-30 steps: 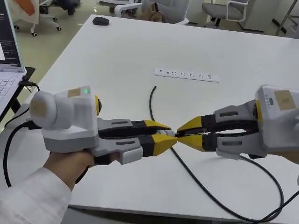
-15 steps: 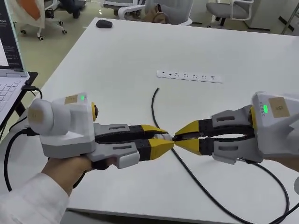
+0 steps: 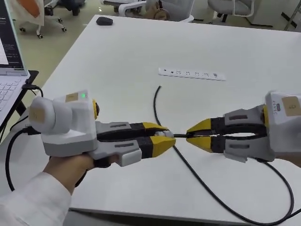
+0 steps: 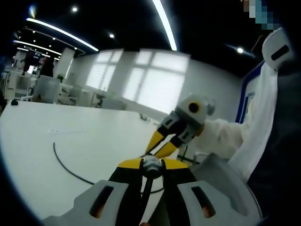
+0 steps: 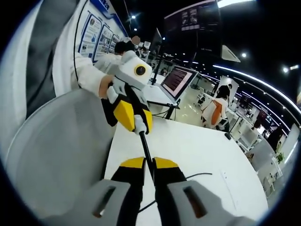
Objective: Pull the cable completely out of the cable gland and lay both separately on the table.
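Note:
My left gripper (image 3: 170, 136) is shut on the small grey cable gland (image 3: 167, 134), held above the white table (image 3: 117, 56). My right gripper (image 3: 189, 136) faces it tip to tip, shut on the black cable (image 3: 180, 135). A short bare stretch of cable spans the gap between them. In the left gripper view the gland (image 4: 151, 165) sits between the yellow jaws, with the right gripper (image 4: 147, 152) just beyond. In the right gripper view the cable (image 5: 146, 148) runs from my jaws up to the gland (image 5: 139, 127). A long black cable (image 3: 155, 106) curves across the table under both grippers.
A white power strip (image 3: 192, 74) lies at mid-table and a dark mouse (image 3: 104, 20) at the far corner. A laptop (image 3: 7, 56) stands off the left edge, with black leads (image 3: 9, 150) hanging there. Office chairs stand beyond the table.
The right gripper has drawn away to the right, so the tips no longer meet and a short length of cable now shows between gland and right jaws. The left gripper has barely moved.

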Demonstrator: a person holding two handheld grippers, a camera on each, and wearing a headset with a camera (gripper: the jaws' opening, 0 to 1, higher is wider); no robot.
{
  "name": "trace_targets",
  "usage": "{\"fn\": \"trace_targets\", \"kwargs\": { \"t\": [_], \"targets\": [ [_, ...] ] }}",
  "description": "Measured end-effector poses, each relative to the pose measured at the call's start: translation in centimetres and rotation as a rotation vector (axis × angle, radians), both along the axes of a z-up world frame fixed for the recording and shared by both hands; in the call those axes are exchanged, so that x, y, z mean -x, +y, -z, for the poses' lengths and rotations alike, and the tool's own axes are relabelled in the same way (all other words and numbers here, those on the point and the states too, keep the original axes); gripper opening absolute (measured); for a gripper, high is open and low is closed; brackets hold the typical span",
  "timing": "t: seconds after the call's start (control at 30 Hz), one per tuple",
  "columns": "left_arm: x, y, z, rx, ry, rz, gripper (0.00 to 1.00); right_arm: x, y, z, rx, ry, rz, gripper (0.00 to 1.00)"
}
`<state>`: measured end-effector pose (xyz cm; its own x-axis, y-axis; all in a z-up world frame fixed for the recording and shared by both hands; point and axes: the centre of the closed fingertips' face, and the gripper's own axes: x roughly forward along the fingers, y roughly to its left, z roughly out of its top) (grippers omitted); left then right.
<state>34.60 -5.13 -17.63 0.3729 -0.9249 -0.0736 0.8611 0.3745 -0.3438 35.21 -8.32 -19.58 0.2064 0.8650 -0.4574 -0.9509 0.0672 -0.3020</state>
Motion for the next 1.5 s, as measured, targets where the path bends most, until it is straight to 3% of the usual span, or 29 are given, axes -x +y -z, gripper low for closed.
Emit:
{"fn": "trace_targets", "kwargs": {
  "t": [0.37,0.9,0.97,1.03,1.17,1.3,1.4,1.5],
  "targets": [
    [0.0,0.2,-0.7,0.019,-0.01,-0.007,0.17,-0.8,-1.9,0.0,0.009,0.006,0.065,0.04],
    [0.4,-0.1,-0.5,0.0,-0.02,0.013,0.17,-0.6,-1.6,1.2,0.035,0.021,0.084,0.05],
    [0.5,-0.2,-0.5,-0.002,-0.023,0.017,0.17,-0.5,-1.7,1.5,0.047,0.053,0.091,0.08],
    [0.6,-0.2,-0.4,-0.004,-0.02,0.02,0.17,-0.6,-1.7,1.8,0.065,0.042,0.095,0.15],
    [0.5,-0.2,-0.4,-0.003,-0.023,0.017,0.17,-0.3,-1.1,1.1,0.053,0.023,0.083,0.21],
    [0.5,-0.1,-0.3,-0.009,-0.021,0.013,0.17,0.2,0.6,-0.3,-0.003,0.017,0.056,0.22],
    [0.5,-0.2,-0.2,-0.011,-0.021,0.02,0.17,0.7,1.7,-0.3,0.021,-0.03,0.014,0.23],
    [0.7,-0.4,-0.2,-0.013,-0.023,0.026,0.17,0.9,2.4,-0.3,0.014,-0.03,-0.01,0.22]
  ]
}}
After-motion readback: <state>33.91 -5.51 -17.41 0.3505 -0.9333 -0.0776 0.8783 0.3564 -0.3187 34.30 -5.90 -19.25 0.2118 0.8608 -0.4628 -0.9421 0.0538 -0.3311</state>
